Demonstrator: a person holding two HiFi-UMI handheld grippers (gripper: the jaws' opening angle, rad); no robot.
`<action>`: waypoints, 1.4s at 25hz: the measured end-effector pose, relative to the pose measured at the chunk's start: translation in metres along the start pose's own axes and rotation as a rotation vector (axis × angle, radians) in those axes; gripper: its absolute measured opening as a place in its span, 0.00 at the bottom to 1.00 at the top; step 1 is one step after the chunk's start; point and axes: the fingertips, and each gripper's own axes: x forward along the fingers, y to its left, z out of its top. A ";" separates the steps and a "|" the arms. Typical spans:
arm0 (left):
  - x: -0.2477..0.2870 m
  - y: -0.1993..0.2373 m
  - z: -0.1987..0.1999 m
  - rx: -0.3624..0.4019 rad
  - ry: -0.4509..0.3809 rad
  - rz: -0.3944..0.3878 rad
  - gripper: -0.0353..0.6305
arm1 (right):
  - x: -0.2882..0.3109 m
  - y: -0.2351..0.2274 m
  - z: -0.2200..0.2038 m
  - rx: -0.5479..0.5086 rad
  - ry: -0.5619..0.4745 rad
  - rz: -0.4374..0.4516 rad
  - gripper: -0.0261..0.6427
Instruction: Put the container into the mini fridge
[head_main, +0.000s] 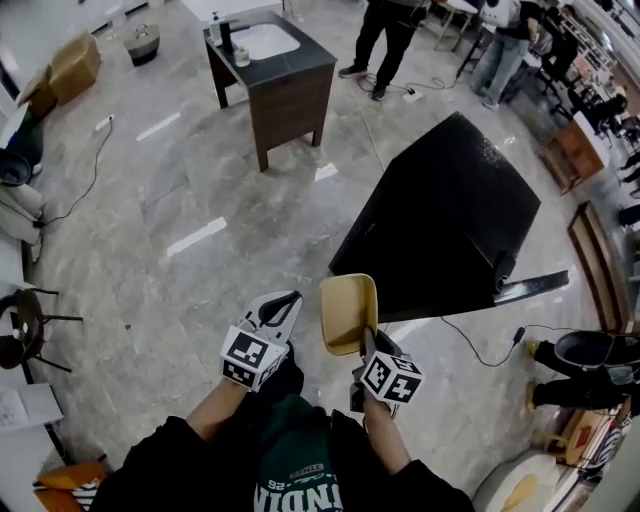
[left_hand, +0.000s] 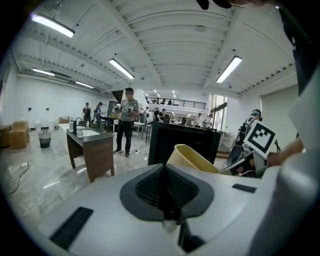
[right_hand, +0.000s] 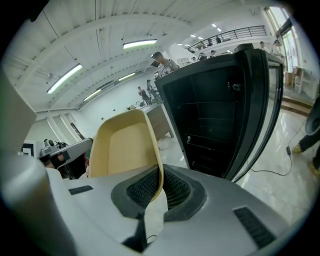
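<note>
So the right gripper (right_hand: 159, 187) has its fingers clamped on the yellow container (right_hand: 122, 145) wall, the left gripper (left_hand: 165, 192) is closed on nothing. I'd keep it level and push straight into the open mini fridge (right_hand: 215, 115) beyond the fingers

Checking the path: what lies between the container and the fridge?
Nothing. Only bare floor separates the container, clamped in the right gripper, from the fridge. Both the head view and the right gripper view show this.

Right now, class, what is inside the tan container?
The container shows only its bare tan walls and floor; nothing shows in it. Its lowest edge is covered by the right gripper, shut on its wall.
</note>
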 end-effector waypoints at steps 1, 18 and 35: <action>0.002 0.006 0.001 0.001 0.003 -0.003 0.09 | 0.005 0.000 0.003 0.009 -0.004 -0.009 0.10; 0.065 0.011 0.012 0.008 0.025 -0.095 0.09 | 0.026 -0.052 0.038 0.163 -0.081 -0.159 0.10; 0.082 0.004 0.005 -0.005 0.057 -0.120 0.09 | 0.035 -0.061 0.044 0.184 -0.081 -0.153 0.10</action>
